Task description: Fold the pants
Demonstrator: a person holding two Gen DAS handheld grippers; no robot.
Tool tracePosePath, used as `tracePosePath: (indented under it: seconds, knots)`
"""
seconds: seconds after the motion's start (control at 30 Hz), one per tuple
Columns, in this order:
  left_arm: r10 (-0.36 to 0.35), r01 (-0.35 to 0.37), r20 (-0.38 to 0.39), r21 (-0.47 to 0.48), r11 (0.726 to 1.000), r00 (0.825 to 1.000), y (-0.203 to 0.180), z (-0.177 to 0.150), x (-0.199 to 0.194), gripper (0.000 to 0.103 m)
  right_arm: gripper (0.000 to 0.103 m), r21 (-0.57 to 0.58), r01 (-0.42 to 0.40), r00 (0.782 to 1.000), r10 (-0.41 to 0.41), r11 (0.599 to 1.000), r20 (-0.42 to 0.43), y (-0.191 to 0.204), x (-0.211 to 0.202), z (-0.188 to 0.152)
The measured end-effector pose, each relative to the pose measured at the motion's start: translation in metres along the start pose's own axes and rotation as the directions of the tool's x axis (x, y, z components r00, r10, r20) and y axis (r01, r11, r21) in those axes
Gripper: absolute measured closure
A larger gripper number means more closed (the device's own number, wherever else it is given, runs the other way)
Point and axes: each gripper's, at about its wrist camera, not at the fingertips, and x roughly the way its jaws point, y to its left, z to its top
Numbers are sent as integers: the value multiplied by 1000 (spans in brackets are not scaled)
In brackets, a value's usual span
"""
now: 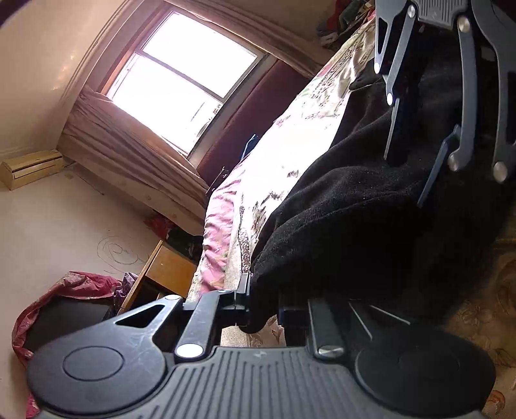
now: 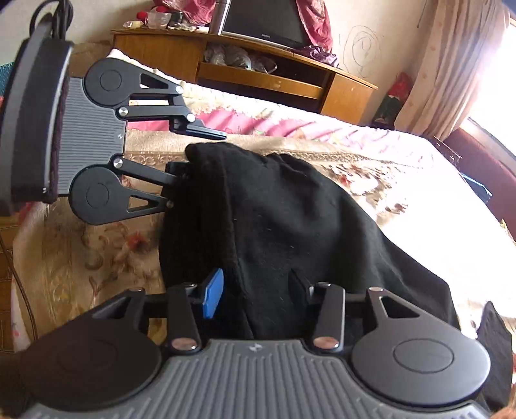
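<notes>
The black fleece pants lie bunched in a thick, rumpled heap on the bed's floral cream-and-pink bedspread, running from the near edge of the right wrist view up toward its far left.

The right gripper sits at the near end of the heap. Its jaws stand apart with a fold of the black cloth between them; the blue pad on the left finger is clear of the fabric on its face, and whether the right finger presses the cloth cannot be told.

The left gripper reaches in from the left of that view at the far end of the pants. Its upper finger shows bare above the cloth, while the lower one is buried in the black fleece. In the left wrist view, the left gripper has fabric bunched between its narrow-set jaws, and they look clenched on the pants' edge.

Beyond the bed stands a wooden TV cabinet carrying a dark monitor. A bright window with beige curtains is on the far wall.
</notes>
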Motion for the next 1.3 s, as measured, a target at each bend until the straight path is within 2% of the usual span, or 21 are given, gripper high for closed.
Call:
tracePosePath:
  seconds: [0.03, 0.07, 0.13, 0.2, 0.27, 0.33, 0.43, 0.53, 0.63, 0.7, 0.77, 0.8, 0.83, 0.93, 0.97, 1.03, 1.13, 1.17, 1.2, 1.27, 1.3]
  knots:
    - [5, -5, 2, 5, 1000, 1000, 0, -1, -1, 72, 86, 1, 4, 1000, -4, 1000, -14, 4, 6, 4]
    - [15, -15, 2, 8, 1000, 1000, -1, -4, -3, 73, 96, 16, -7, 1000, 7, 1000, -26, 6, 9, 6]
    - [9, -9, -4, 5, 1000, 1000, -5, -10, -6, 74, 96, 25, -18, 999, 19, 1000, -35, 10, 9, 8]
    - [-44, 45, -33, 21, 999, 998, -19, -19, -10, 75, 96, 25, -27, 998, 28, 999, -54, 14, 8, 1]
    - [-33, 40, -62, 101, 994, 998, -37, -25, -11, 75, 96, 33, -28, 997, 30, 999, -66, 15, 7, -8]
    - [-27, 36, -69, 125, 992, 997, -42, -27, -11, 76, 94, 59, -48, 994, 53, 997, -98, 14, 11, -13]
    - [-38, 46, -87, 81, 996, 995, -32, -19, -15, 73, 91, 48, -44, 994, 49, 998, -98, 17, 6, -11]
    - [-55, 57, -110, 19, 998, 992, -16, -16, -26, 73, 90, 131, -45, 997, 52, 990, -54, -1, -17, -11]
    - [-45, 35, -134, -78, 996, 990, 0, -12, -43, 73, 83, 240, 27, 1000, -23, 970, -21, -31, -45, -20]
    - [-48, 24, -133, -180, 983, 990, 9, -2, -54, 73, 80, 321, 129, 991, -129, 938, -24, -65, -61, -30]
    - [-83, 51, -104, -276, 960, 991, 14, 14, -60, 73, 75, 339, 277, 960, -271, 899, -68, -95, -67, -39]
    - [-110, 79, -80, -322, 943, 991, 14, 24, -61, 73, 69, 342, 357, 934, -341, 870, -107, -112, -67, -44]
    - [-141, 112, -53, -364, 925, 989, 11, 35, -61, 73, 58, 348, 407, 913, -383, 845, -137, -126, -64, -48]
    - [-226, 224, 47, -420, 879, 973, -12, 73, -58, 72, 54, 376, 541, 841, -483, 752, -244, -181, -44, -64]
    - [-251, 258, 73, -423, 868, 965, -23, 86, -57, 72, 54, 395, 565, 825, -495, 725, -273, -195, -37, -69]
    - [-319, 335, 113, -454, 826, 941, -40, 108, -51, 72, 54, 443, 573, 820, -485, 690, -304, -220, -29, -79]
    - [-437, 454, 161, -508, 732, 885, -63, 137, -40, 72, 55, 542, 574, 819, -453, 614, -352, -256, -7, -92]
    - [-467, 486, 176, -514, 707, 866, -73, 148, -37, 72, 55, 538, 595, 804, -465, 598, -371, -264, 3, -93]
    - [-487, 507, 183, -501, 701, 854, -82, 157, -36, 72, 55, 516, 626, 780, -489, 585, -391, -272, 14, -93]
    - [-492, 520, 191, -467, 715, 849, -96, 174, -34, 72, 55, 486, 659, 752, -489, 575, -441, -285, 33, -99]
    - [-502, 532, 199, -467, 707, 842, -100, 181, -33, 72, 58, 486, 670, 741, -476, 561, -473, -293, 40, -107]
